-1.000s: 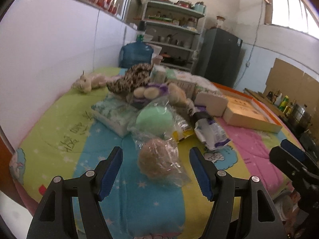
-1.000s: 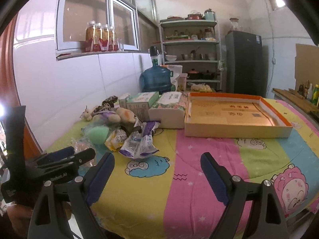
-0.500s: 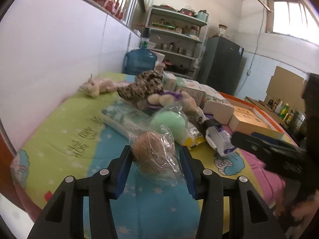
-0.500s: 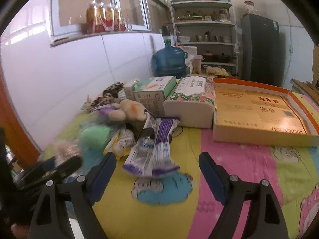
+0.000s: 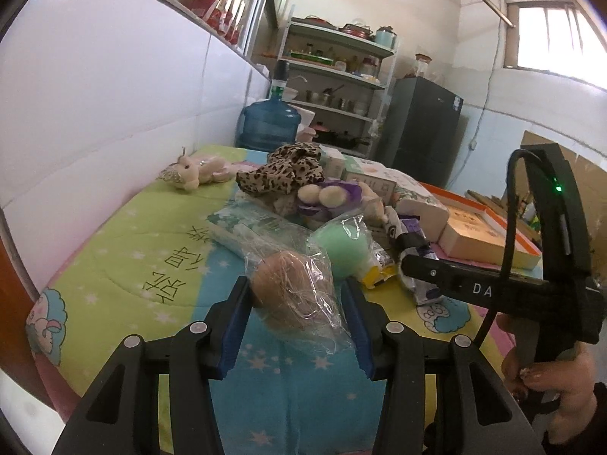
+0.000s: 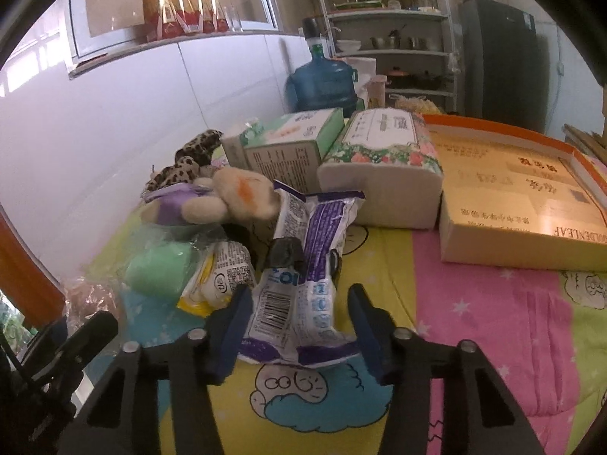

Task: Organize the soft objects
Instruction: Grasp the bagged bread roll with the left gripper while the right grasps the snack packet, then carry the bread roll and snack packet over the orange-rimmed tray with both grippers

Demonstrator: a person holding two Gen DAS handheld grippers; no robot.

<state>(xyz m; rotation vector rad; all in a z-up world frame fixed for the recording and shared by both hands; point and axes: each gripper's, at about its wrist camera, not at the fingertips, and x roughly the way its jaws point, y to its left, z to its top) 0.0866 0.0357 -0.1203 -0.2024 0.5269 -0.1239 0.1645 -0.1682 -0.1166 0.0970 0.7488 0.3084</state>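
Note:
My left gripper (image 5: pixel 296 303) is shut on a tan sponge ball in a clear plastic bag (image 5: pixel 286 290), which rests on the quilted bedspread (image 5: pixel 151 250). A green bagged sponge ball (image 5: pixel 343 250) lies just behind it and also shows in the right wrist view (image 6: pixel 159 271). My right gripper (image 6: pixel 299 314) straddles a white and purple soft packet (image 6: pixel 303 265), jaws partly closed, pads near its sides; contact is unclear. Plush toys (image 6: pixel 227 199), a leopard-print cloth (image 5: pixel 288 174) and a pink plush (image 5: pixel 193 170) lie behind.
A tissue pack (image 6: pixel 383 174) and a green carton (image 6: pixel 288 148) stand behind the packets. An open orange-rimmed box (image 6: pixel 512 197) sits at the right. A flat tissue packet (image 5: pixel 246 223) lies left of the balls. A white wall runs along the left.
My left gripper moved forward and closed on the tan bagged ball. My right gripper moved left and forward to the purple packet and narrowed around it.

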